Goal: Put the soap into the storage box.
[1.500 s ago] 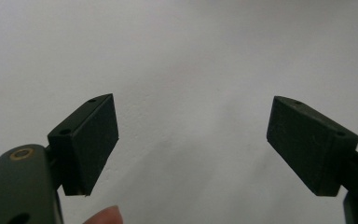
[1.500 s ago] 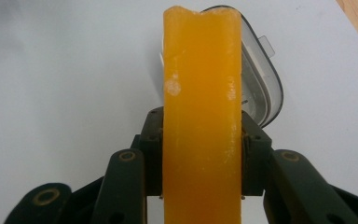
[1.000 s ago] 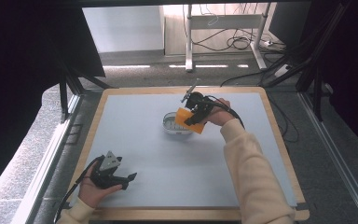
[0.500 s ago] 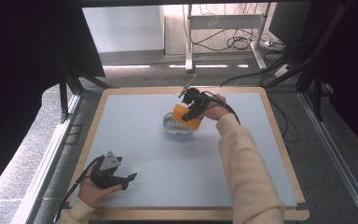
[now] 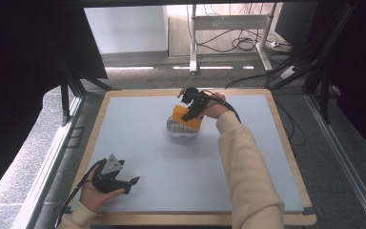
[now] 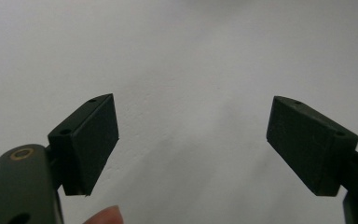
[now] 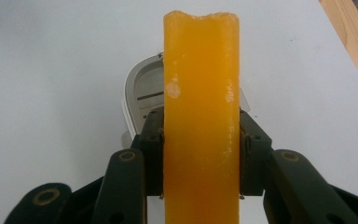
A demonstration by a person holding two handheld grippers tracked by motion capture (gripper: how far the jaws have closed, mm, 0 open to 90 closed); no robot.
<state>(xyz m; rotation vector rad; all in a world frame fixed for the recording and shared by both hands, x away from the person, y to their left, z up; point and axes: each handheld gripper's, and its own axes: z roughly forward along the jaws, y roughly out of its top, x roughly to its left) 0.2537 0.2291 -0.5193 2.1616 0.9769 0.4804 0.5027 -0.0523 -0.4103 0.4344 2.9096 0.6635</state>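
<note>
Right gripper view: the right gripper [image 7: 200, 163] is clamped on an orange sponge [image 7: 200, 116], held above a white dish [image 7: 137, 93] on the worktop [image 5: 138, 148]. The sponge looks soft and light; squeeze its flat sides. The left gripper [image 6: 193, 140] is apart, holding nothing.

Grey floor [image 5: 138, 76], cables [image 5: 240, 44] behind table [image 5: 138, 143]

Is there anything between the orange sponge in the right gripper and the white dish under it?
Nothing visible. The right gripper clamps the orange sponge directly above the white dish, with no other object between them; whether they touch cannot be told.
</note>
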